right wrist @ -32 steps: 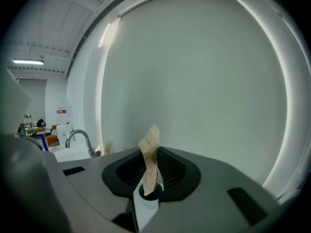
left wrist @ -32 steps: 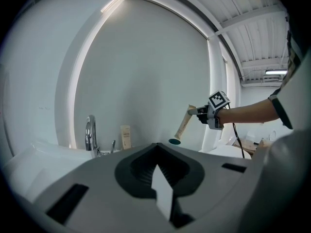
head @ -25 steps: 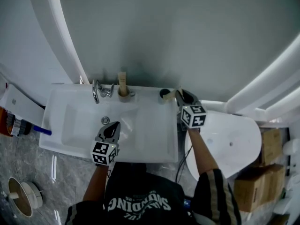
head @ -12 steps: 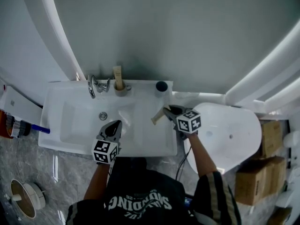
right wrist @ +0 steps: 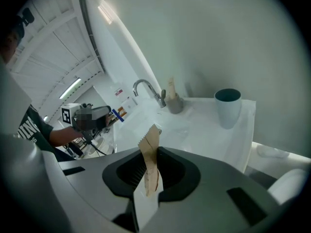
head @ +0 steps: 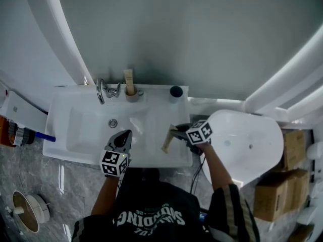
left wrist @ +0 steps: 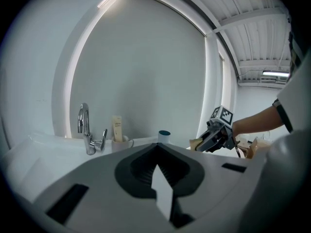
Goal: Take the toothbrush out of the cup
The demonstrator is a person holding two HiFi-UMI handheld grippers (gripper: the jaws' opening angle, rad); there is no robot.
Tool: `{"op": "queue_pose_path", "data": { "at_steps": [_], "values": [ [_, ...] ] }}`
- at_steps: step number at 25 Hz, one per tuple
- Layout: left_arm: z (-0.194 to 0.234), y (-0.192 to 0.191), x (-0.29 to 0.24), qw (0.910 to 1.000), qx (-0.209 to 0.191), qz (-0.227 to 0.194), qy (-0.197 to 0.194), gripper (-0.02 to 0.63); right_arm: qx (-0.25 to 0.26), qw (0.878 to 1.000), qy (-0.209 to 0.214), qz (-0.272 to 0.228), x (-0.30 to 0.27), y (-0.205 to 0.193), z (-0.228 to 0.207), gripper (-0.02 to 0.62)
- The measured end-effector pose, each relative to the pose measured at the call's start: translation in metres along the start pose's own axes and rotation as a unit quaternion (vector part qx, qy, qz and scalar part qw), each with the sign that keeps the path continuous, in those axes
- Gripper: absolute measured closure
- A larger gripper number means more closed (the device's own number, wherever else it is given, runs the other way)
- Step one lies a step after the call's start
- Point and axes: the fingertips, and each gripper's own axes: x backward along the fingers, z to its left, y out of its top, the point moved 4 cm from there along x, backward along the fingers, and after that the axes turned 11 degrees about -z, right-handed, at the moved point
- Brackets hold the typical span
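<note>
The right gripper (head: 175,134) was clenched on the toothbrush (head: 167,141), which was sealed in a brown paper wrapper with a saw-toothed end. The wrapper stood up from between the jaws in the right gripper view. In the head view its long axis ran from the jaws toward the front edge of the sink (head: 60,135), over the flat ledge to the right of the basin. The dark teal cup (head: 175,91) stood well apart from it, at the back of that ledge by the wall, so the toothbrush was already out. Nothing stuck out of the cup. A second, pale cup (head: 132,96) beside the faucet (head: 103,92) held an upright tube. The left gripper (head: 121,137) hung over the front of the basin with its jaws together and nothing in them. The right hand was the nearer to both the cup and the ledge. What was left looked like setting the toothbrush down there.
</note>
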Motion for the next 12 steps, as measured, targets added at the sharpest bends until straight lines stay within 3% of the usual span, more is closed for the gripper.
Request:
{"op": "queue_pose_path", "data": {
  "at_steps": [4,12],
  "values": [
    [0.004,-0.002,0.004,1.0000,0.002,0.003,0.007,0.606,0.036,0.999,-0.016,0.021,-0.012,-0.011,-0.004,0.538],
    [0.011,0.000,0.007,0.9999,-0.004,0.005,0.015,0.606,0.038,0.997,-0.066,-0.018,-0.034,-0.010,-0.025,0.538]
  ]
}}
